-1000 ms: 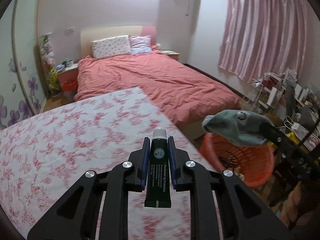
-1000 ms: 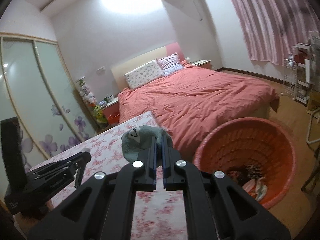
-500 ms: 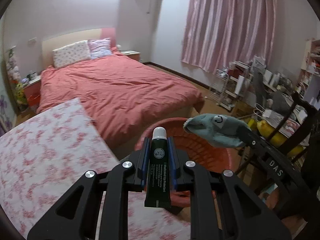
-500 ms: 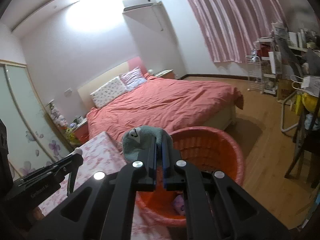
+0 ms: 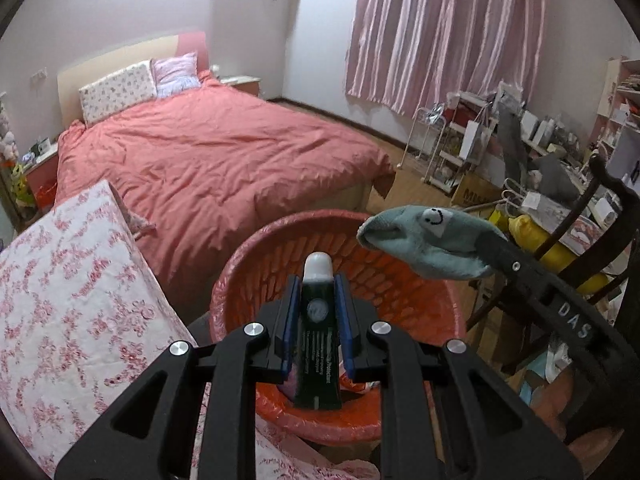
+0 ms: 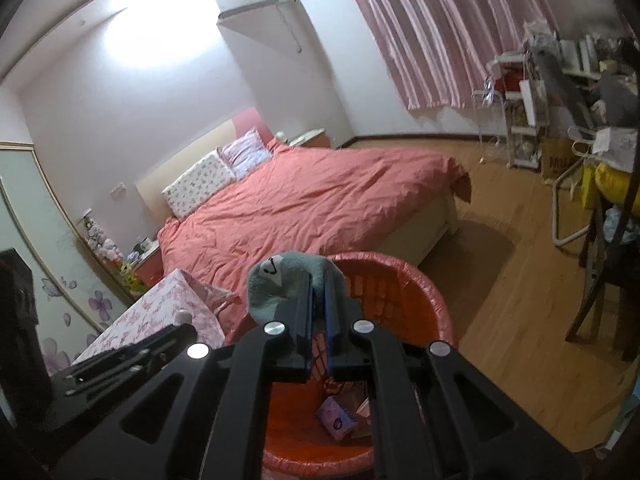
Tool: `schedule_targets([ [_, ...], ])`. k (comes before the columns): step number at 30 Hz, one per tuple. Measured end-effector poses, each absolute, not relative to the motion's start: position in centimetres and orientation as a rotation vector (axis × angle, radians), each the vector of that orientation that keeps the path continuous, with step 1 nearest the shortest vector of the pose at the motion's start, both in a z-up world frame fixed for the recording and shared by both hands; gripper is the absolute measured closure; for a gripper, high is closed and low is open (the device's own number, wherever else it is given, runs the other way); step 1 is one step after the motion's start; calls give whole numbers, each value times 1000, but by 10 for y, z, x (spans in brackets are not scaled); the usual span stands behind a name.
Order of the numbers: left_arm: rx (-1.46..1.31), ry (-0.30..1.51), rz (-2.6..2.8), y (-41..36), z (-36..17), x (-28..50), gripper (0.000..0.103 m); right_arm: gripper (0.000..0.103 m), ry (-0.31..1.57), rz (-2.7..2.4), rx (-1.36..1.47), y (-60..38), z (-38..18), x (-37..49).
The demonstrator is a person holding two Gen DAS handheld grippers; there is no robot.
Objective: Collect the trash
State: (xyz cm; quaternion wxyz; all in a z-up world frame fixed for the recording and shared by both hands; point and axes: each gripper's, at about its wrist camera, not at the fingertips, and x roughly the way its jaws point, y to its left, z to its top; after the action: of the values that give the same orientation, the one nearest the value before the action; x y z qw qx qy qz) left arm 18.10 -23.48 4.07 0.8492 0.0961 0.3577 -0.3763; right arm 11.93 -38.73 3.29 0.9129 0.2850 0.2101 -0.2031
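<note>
Your left gripper is clamped on a dark green squeeze tube with a white rounded cap, the cap pointing forward past the blue finger pads and the printed body running back between them. The tube hangs directly over the round orange-red plastic basket, which sits on the wooden floor just beside the corner of the table draped in a white cloth with pink flowers. Your right gripper is pinched tight on a grey-green knitted sock with a small smiley-face patch — the sock bunches over the fingertips, and in the left wrist view it juts out above the far right rim of the same basket. Down inside the basket, the right wrist view shows a small purple packet and some pinkish wrappers on the bottom. Beyond the basket stands the wide bed with a salmon-pink duvet, with a floral pillow and a pale lilac pillow at its head. Pink striped curtains hang on the far wall, a cluttered white wire rack stands below them — and a white air conditioner is mounted high on the wall.
</note>
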Motion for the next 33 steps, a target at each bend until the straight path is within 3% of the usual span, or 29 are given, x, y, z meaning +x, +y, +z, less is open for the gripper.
schedule_targets([
  [2, 208, 774, -782, -238, 34, 184, 66, 89, 449, -416, 593, -387, 27, 124],
  [3, 212, 780, -774, -238, 30, 185, 64, 86, 460, -415, 595, -389, 24, 125],
  [8, 214, 812, -725, -229, 25, 190, 64, 73, 471, -425, 600, -387, 18, 119],
  [12, 201, 781, -690, -204, 37, 182, 63, 35, 423, -454, 518, -373, 36, 101],
  [16, 175, 711, -637, -167, 56, 168, 33, 7, 370, -463, 438, -348, 59, 80],
  [18, 153, 661, -604, -142, 68, 155, 24, 4, 349, -469, 396, -333, 68, 68],
  [20, 140, 630, -570, -122, 74, 146, 8, 4, 337, -491, 340, -314, 76, 57],
  [25, 122, 572, -473, -75, 79, 112, 2, 4, 346, -561, 173, -265, 87, 34],
  [33, 128, 494, -292, -27, 73, 55, 3, 4, 270, -572, 97, -207, 78, -11],
])
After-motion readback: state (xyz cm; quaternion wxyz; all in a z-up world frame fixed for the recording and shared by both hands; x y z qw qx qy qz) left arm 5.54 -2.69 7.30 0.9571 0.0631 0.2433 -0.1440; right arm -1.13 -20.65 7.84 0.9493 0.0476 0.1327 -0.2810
